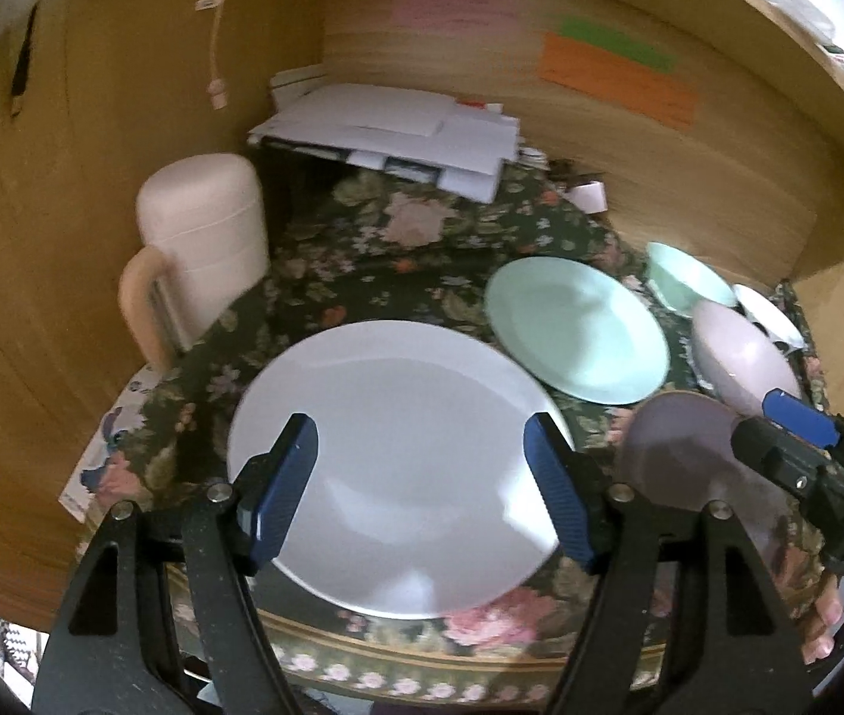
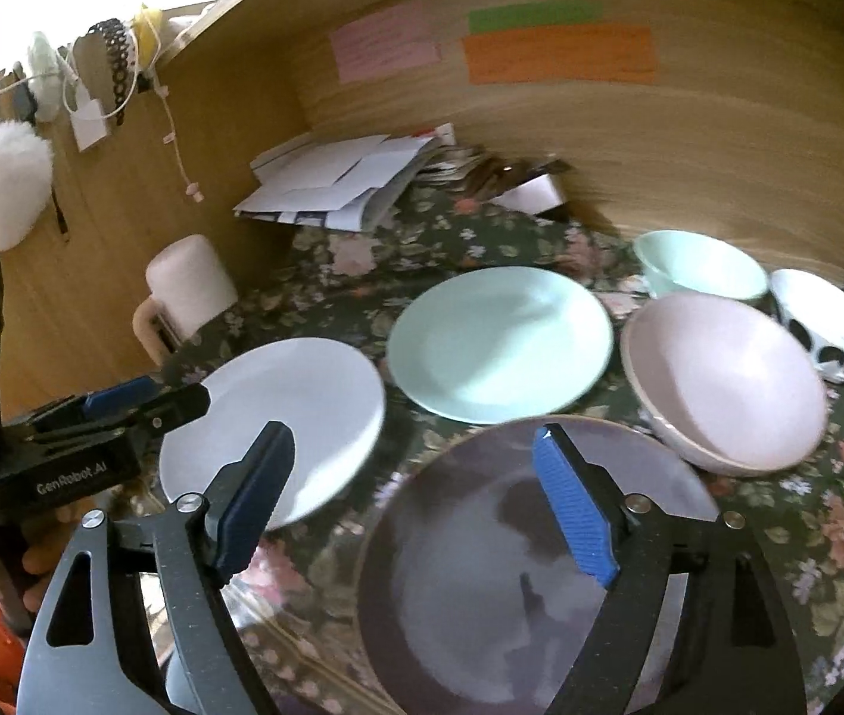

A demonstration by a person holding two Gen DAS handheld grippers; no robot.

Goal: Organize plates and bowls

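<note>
**Tongs wide, nothing held**

Your left tongs [image 1: 422, 485] hang wide over the white plate [image 1: 398, 465]. Your right tongs [image 2: 416, 503] hang wide over the dark plate [image 2: 535, 566]. Both plates lie flat on the bench [image 2: 809, 536], so a pinch could slip and chip them against the pink bowl [image 2: 725, 375]. One handle reads "GenRobot.AI".

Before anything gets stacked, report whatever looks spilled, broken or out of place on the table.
No dish looks spilled or chipped. The paper stack at the back is fanned out untidily. The white plate, mint plate, dark plate and pink bowl lie singly, unstacked.
</note>
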